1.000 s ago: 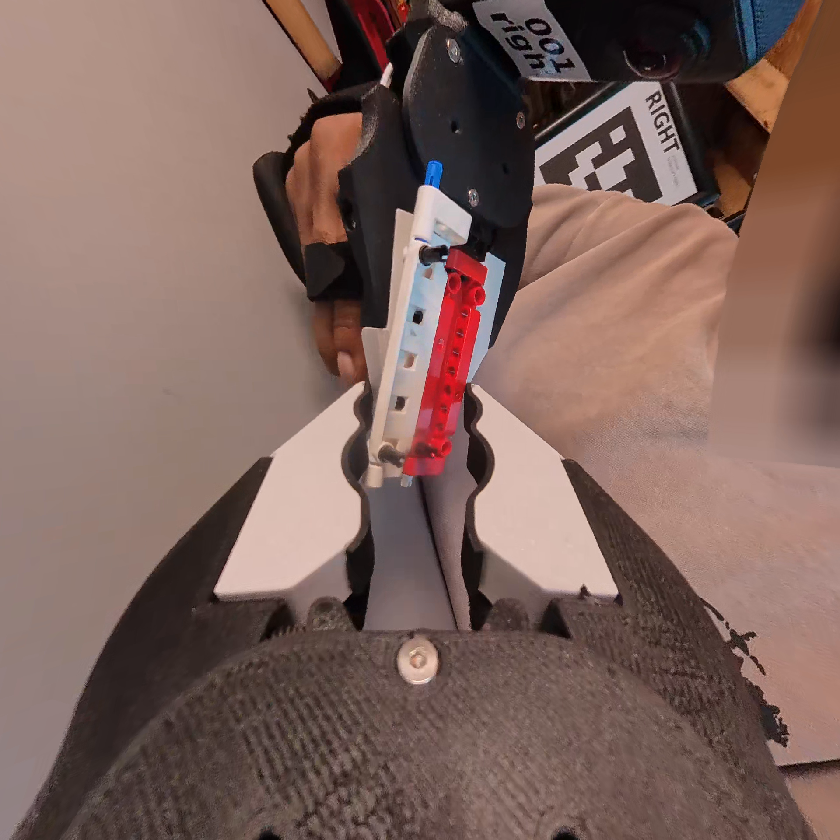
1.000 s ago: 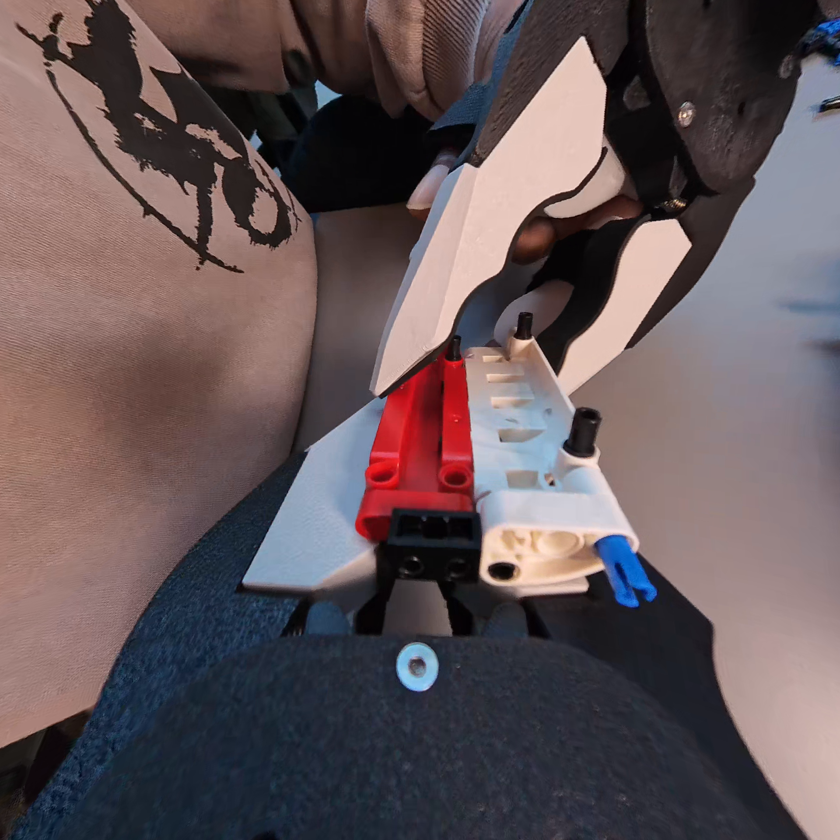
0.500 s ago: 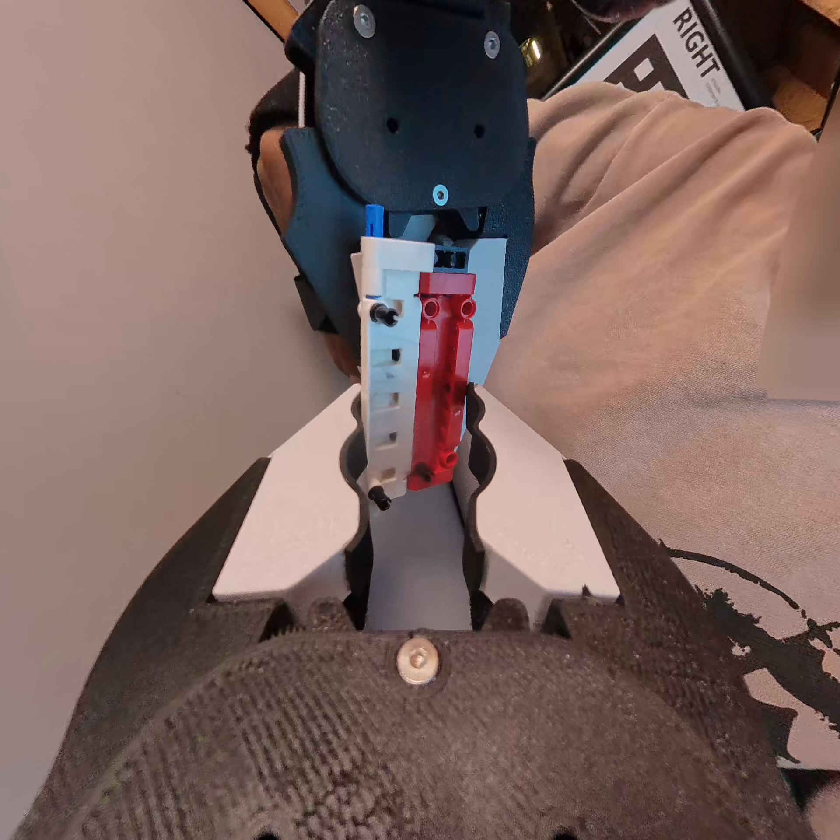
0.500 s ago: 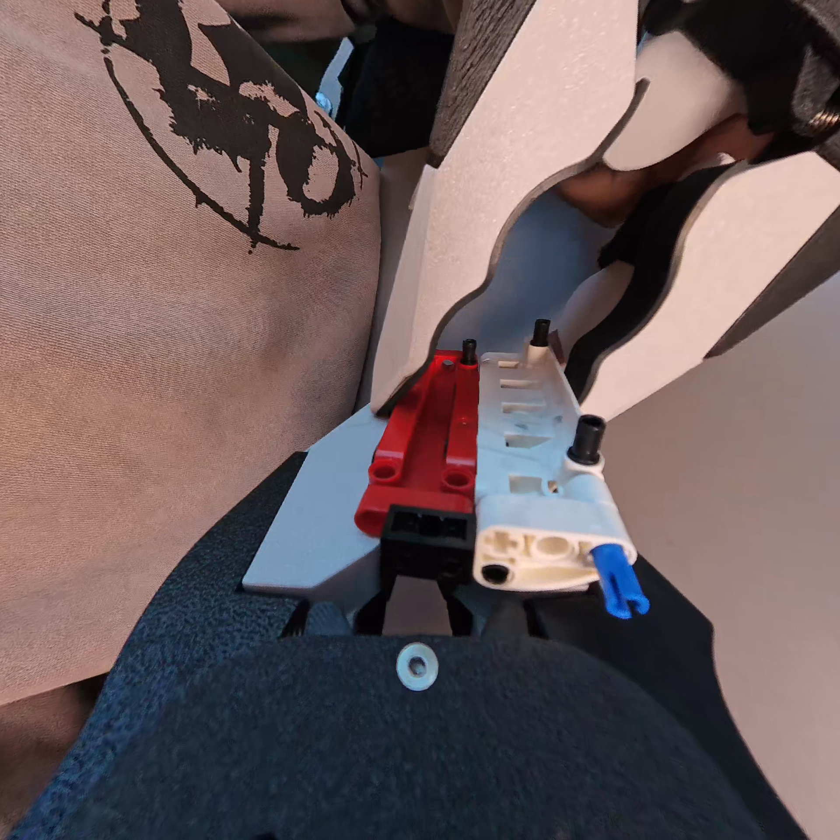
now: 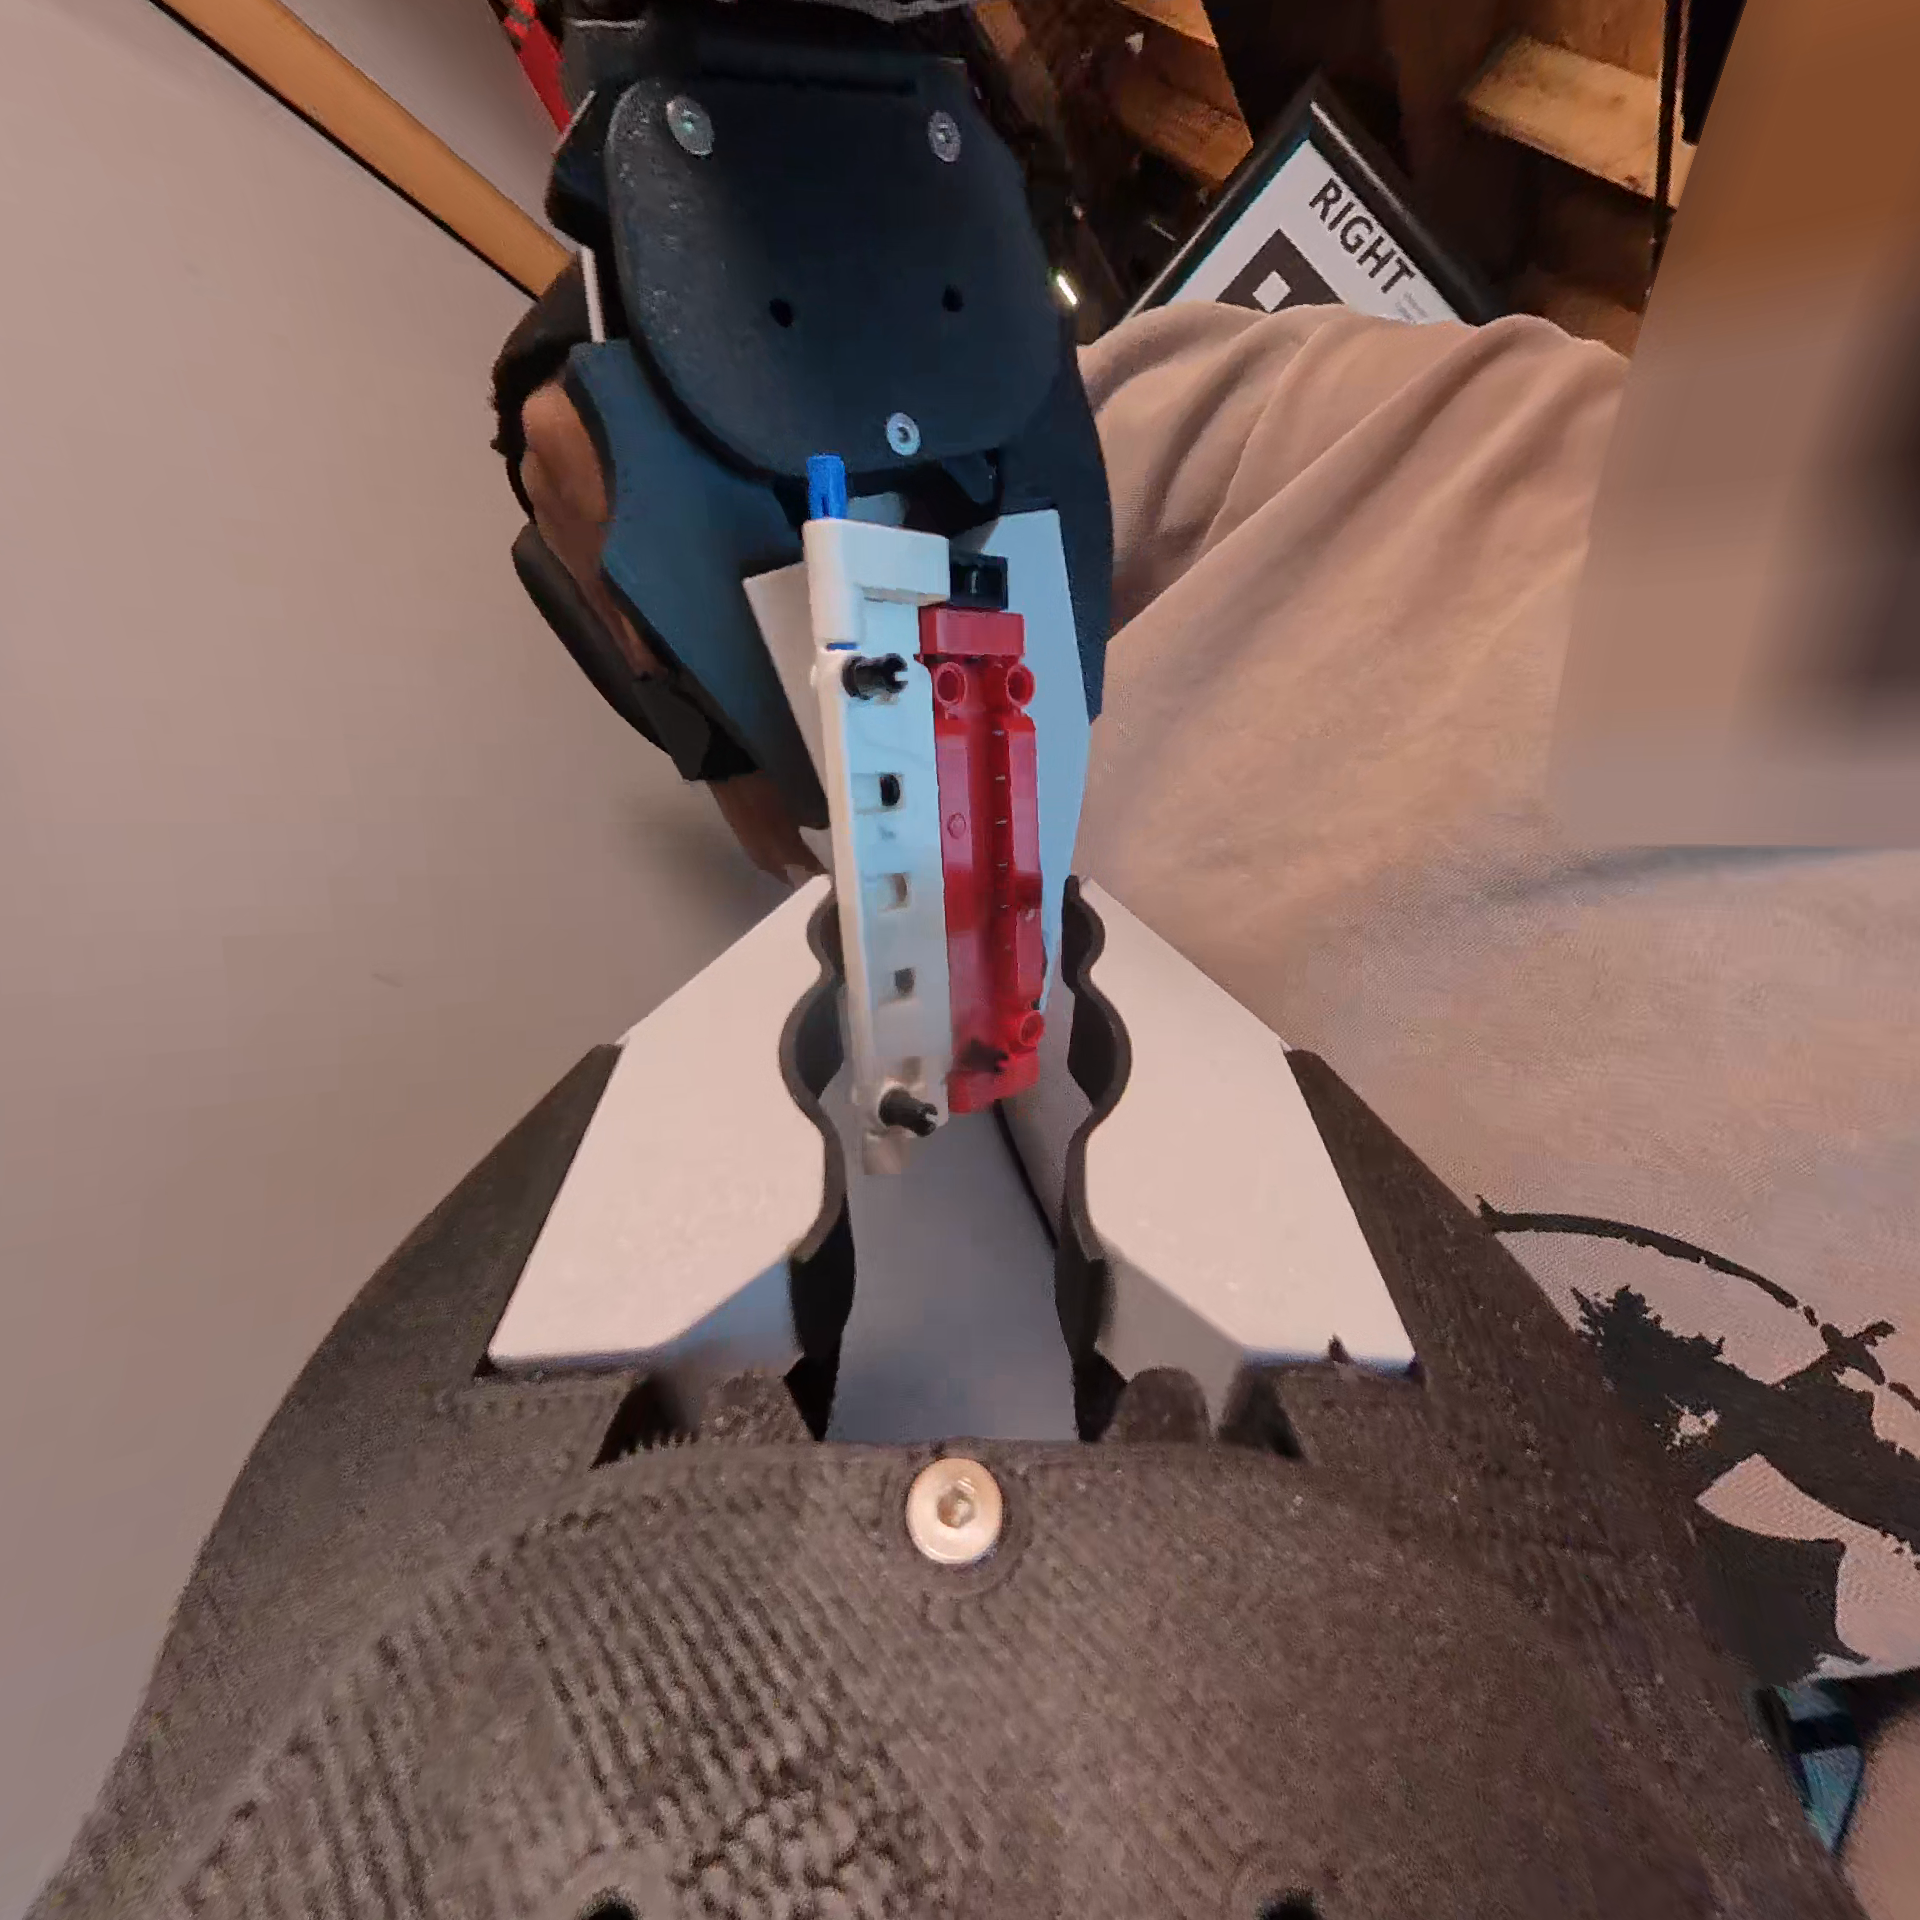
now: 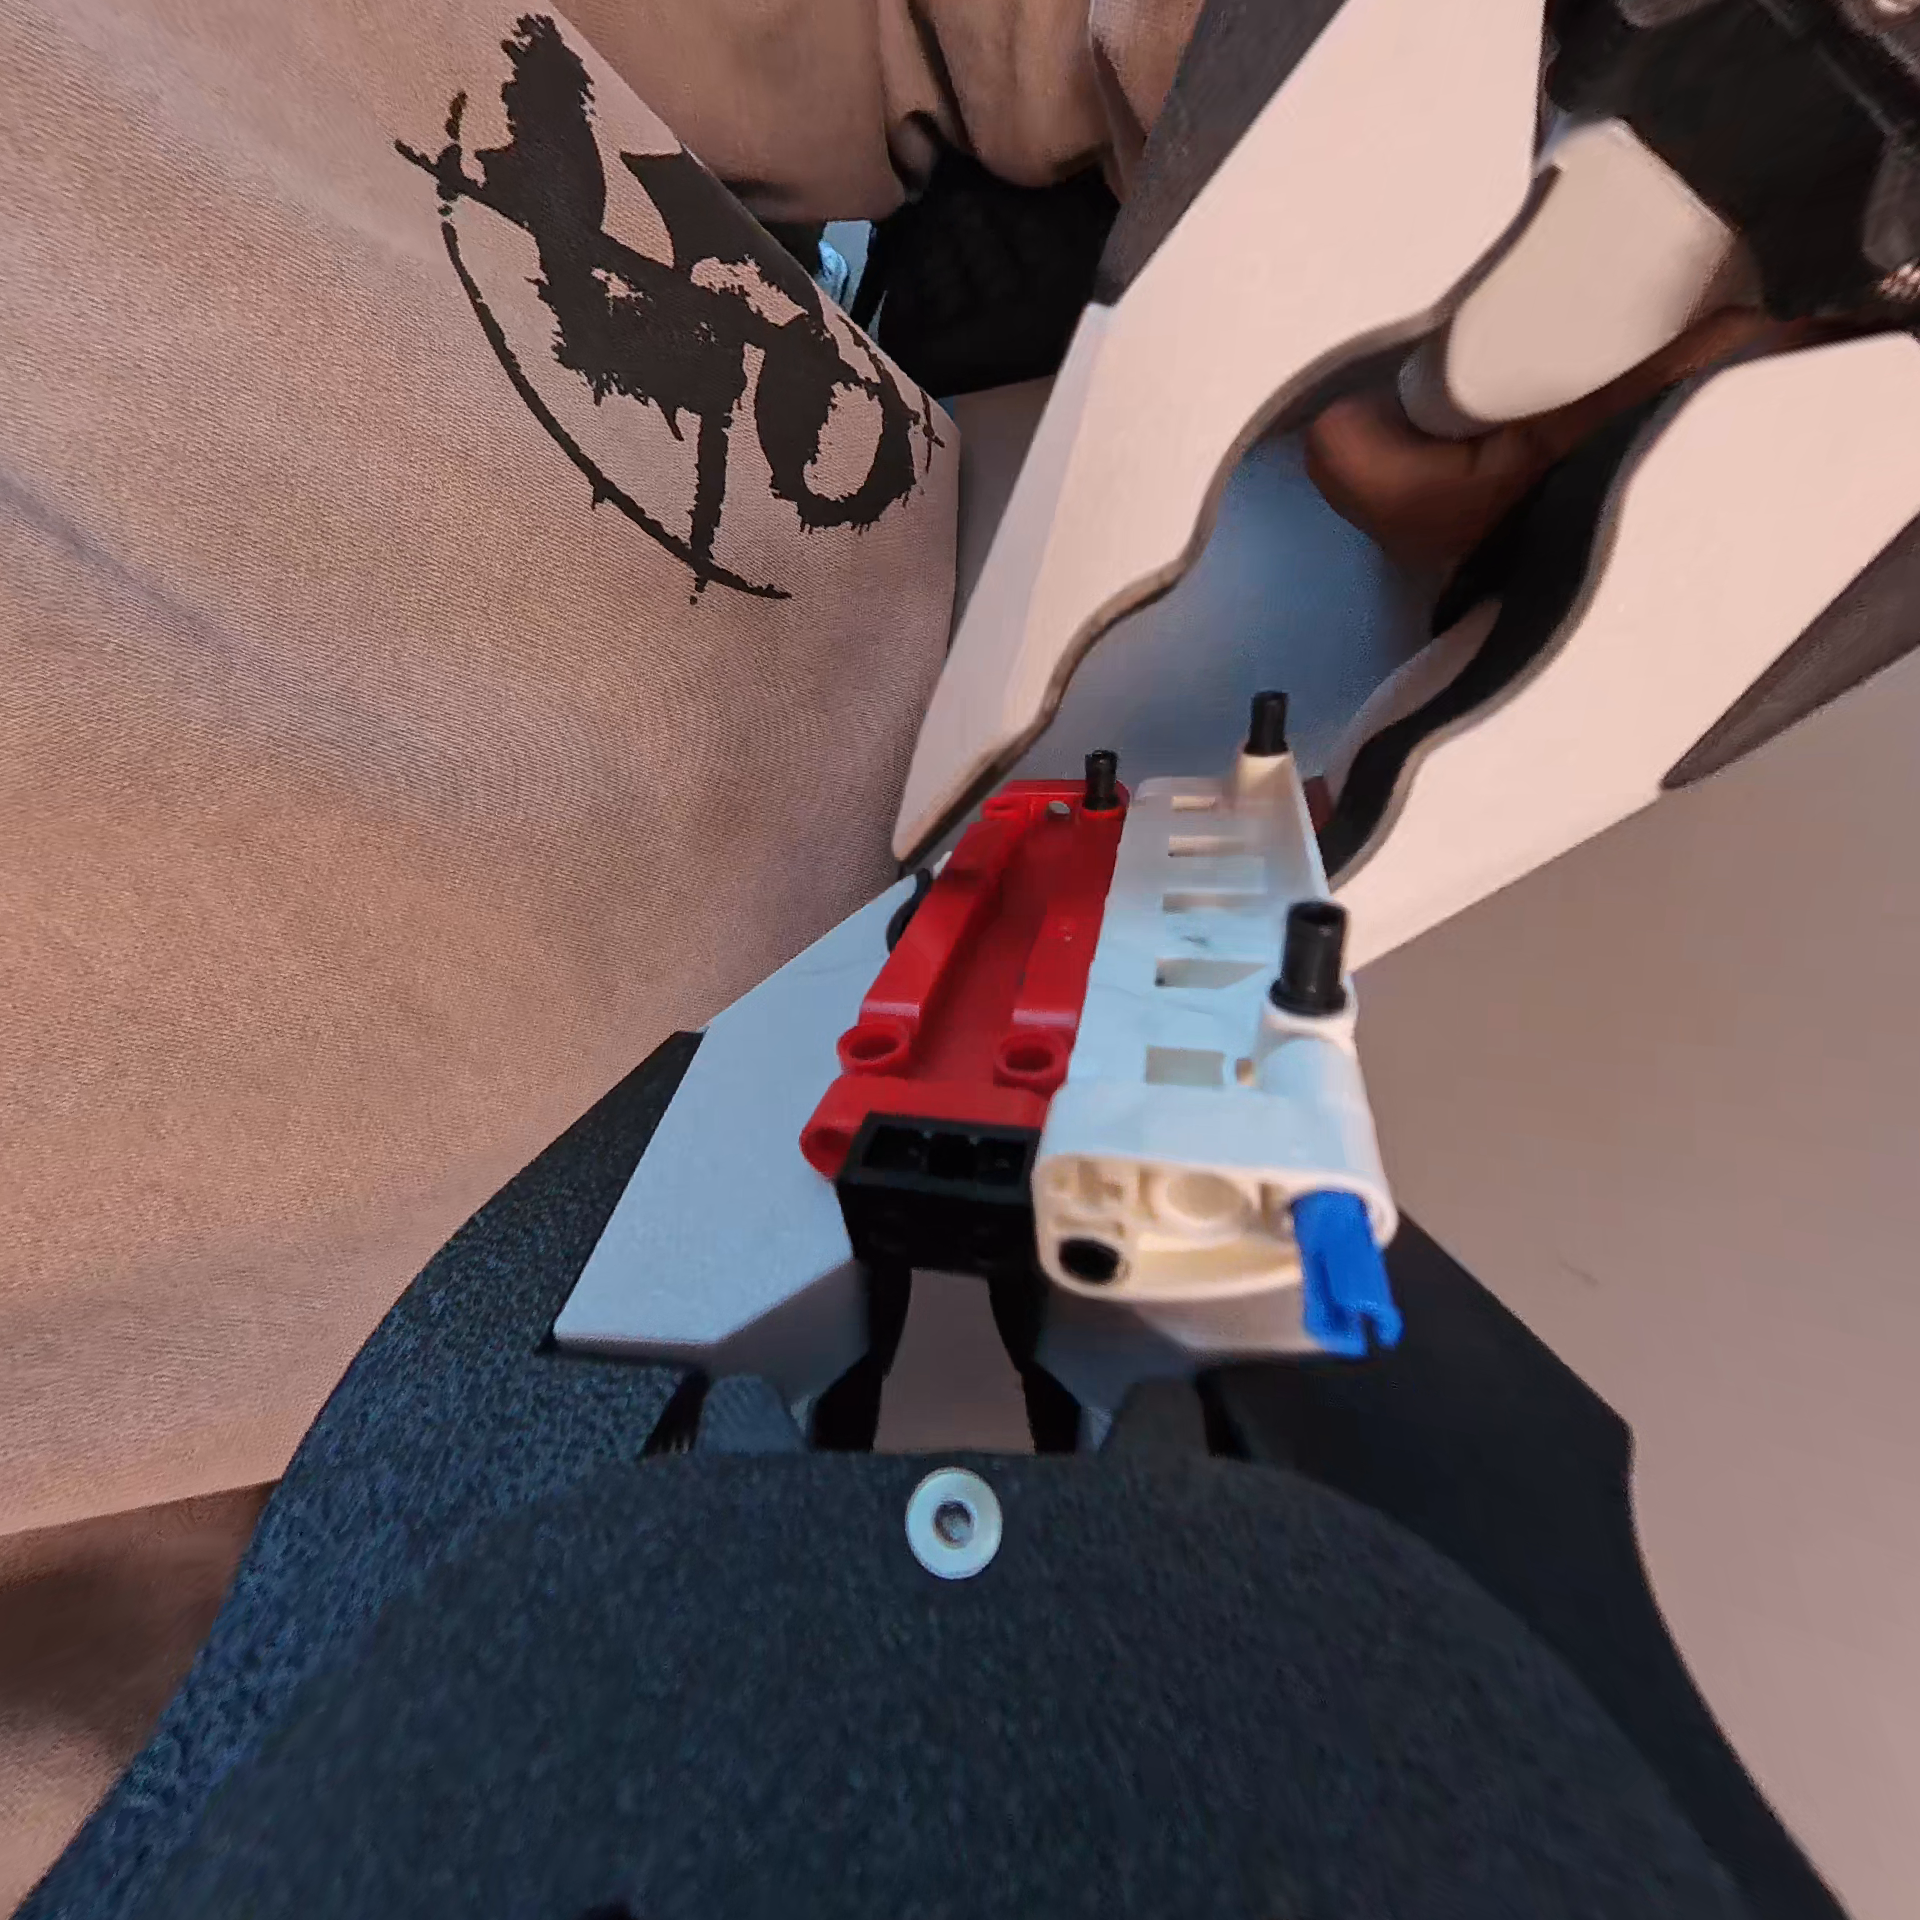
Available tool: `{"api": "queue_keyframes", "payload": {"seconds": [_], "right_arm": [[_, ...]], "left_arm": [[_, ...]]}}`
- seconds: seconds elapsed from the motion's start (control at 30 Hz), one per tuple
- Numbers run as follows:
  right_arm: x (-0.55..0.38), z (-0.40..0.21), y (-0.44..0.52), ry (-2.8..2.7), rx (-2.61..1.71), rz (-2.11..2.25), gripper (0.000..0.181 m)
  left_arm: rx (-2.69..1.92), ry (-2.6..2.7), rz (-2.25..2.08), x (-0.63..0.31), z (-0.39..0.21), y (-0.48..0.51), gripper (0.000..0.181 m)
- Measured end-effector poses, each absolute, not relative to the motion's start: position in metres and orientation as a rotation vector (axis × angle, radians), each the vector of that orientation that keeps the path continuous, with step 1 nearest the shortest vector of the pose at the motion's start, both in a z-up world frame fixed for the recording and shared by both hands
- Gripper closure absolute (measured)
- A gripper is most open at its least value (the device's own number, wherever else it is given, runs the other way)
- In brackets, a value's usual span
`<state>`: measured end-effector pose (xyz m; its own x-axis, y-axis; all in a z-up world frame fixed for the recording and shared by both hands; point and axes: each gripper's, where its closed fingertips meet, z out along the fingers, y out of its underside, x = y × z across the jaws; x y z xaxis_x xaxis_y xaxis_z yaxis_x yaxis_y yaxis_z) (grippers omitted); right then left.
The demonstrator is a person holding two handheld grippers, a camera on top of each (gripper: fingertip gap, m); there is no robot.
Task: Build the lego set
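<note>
The right gripper [image 6: 940,1262] is clenching the near end of a long lego assembly of a white plastic beam and a red plastic beam [image 6: 1101,977], with black pins and a blue pin [image 6: 1340,1283]. The left gripper [image 5: 948,914] is spreading its fingers around the assembly's far end, not quite touching it. A beige printed sweatshirt [image 6: 416,675] is filling the background

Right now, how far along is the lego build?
Done: a red beam and white panel are joined side by side, with black pins and a blue pin fitted. In hand: the right gripper holds that assembly; the left gripper brackets its far end, seemingly open. Left: unclear, no loose parts show.
</note>
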<state>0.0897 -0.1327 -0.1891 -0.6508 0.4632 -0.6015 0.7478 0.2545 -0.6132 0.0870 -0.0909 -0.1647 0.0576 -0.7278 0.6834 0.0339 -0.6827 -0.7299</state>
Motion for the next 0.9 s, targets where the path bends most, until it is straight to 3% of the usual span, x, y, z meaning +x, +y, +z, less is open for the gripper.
{"api": "queue_keyframes", "payload": {"seconds": [0.03,0.2,0.67,0.9], "right_arm": [[0.089,-0.189,-0.130,2.235,1.129,-1.348,0.176],[0.082,-0.182,-0.121,2.274,1.164,-1.357,0.177],[0.069,-0.189,-0.099,2.437,1.299,-1.272,0.178],[0.061,-0.185,-0.085,2.455,1.380,-1.286,0.178]], "left_arm": [[-1.743,0.701,-1.682,0.085,-0.163,-0.091,0.141],[-1.732,0.651,-1.732,0.081,-0.163,-0.089,0.154],[-1.688,0.501,-1.720,0.069,-0.156,-0.070,0.160],[-1.685,0.565,-1.440,0.058,-0.155,-0.062,0.172]]}}
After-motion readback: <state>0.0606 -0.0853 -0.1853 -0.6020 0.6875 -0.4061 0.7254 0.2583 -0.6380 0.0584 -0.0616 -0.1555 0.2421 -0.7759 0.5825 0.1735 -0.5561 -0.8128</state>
